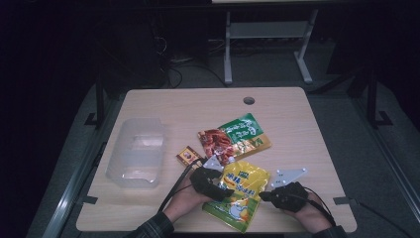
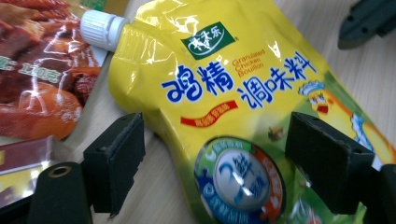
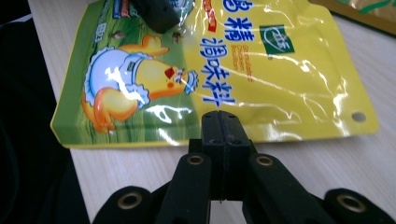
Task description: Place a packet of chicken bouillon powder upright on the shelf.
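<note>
From the high view, the yellow bouillon pouch [image 1: 238, 194] lies flat near the front edge of the desk [image 1: 287, 124], between the person's two hands. The left tongs [image 1: 221, 187] reach onto its left side, and the right tongs [image 1: 264, 196] sit at its right edge. Behind the pouch lie a red and green snack packet [image 1: 233, 139] and a small red box [image 1: 188, 155]; a clear plastic tub [image 1: 137, 151] stands well off to the left.

In the left gripper view, the left tongs [image 2: 215, 158] stand wide apart astride the pouch's [image 2: 224, 93] narrow waist, neither pad pressing on it. Its white screw cap [image 2: 99, 29] points toward the snack packet [image 2: 37, 74].

In the right gripper view, the right tongs [image 3: 223, 128] are pressed together with nothing between them, their tips at the long edge of the pouch [image 3: 261, 79]; whether they touch it is unclear.
</note>
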The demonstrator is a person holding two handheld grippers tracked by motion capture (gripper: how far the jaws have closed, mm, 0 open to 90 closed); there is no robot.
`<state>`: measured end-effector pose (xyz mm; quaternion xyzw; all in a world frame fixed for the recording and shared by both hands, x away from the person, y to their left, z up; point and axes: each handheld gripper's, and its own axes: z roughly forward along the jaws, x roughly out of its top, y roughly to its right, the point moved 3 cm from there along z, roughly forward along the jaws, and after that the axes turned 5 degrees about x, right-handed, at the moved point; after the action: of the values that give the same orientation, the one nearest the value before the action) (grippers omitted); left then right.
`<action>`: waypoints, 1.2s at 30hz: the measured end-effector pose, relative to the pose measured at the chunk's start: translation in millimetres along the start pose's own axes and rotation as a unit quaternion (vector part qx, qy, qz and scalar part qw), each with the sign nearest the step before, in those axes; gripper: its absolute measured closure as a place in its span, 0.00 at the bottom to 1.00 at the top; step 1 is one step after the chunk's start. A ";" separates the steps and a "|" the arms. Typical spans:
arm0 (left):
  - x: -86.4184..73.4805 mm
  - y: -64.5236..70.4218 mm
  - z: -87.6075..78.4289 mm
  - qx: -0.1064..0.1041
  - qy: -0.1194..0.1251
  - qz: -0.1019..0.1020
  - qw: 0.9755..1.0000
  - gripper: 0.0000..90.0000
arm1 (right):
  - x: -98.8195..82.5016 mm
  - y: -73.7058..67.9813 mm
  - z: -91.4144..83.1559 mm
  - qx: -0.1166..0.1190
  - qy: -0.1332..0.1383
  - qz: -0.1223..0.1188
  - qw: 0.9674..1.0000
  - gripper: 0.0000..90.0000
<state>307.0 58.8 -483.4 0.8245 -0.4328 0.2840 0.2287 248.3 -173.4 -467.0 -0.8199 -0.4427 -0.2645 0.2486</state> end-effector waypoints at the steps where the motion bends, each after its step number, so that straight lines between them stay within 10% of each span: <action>1: 1.2 -1.6 1.6 -0.002 -0.006 -0.007 1.000 0.23 | -2.8 0.5 -3.2 -0.001 0.002 0.002 1.000 1.00; 7: 2.7 -2.2 4.9 -0.014 -0.003 -0.022 1.000 0.32 | -6.1 2.4 -7.6 -0.006 0.007 0.007 1.000 1.00; 19: 3.9 -2.6 5.6 -0.019 -0.001 -0.020 1.000 0.85 | -4.0 4.0 -11.2 -0.014 0.020 0.002 1.000 1.00; 23: 4.6 0.4 4.4 -0.009 0.005 0.002 1.000 0.92 | -3.4 3.3 -11.9 -0.012 0.020 0.004 1.000 1.00; 36: 6.3 -4.4 -13.9 -0.028 0.053 -0.016 0.998 0.99 | -0.5 6.6 -19.9 -0.019 0.046 0.011 0.999 0.94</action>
<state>309.9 66.1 -469.5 0.8084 -0.4146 0.3112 0.2789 249.5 -189.7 -453.9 -0.8162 -0.4164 -0.3078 0.2563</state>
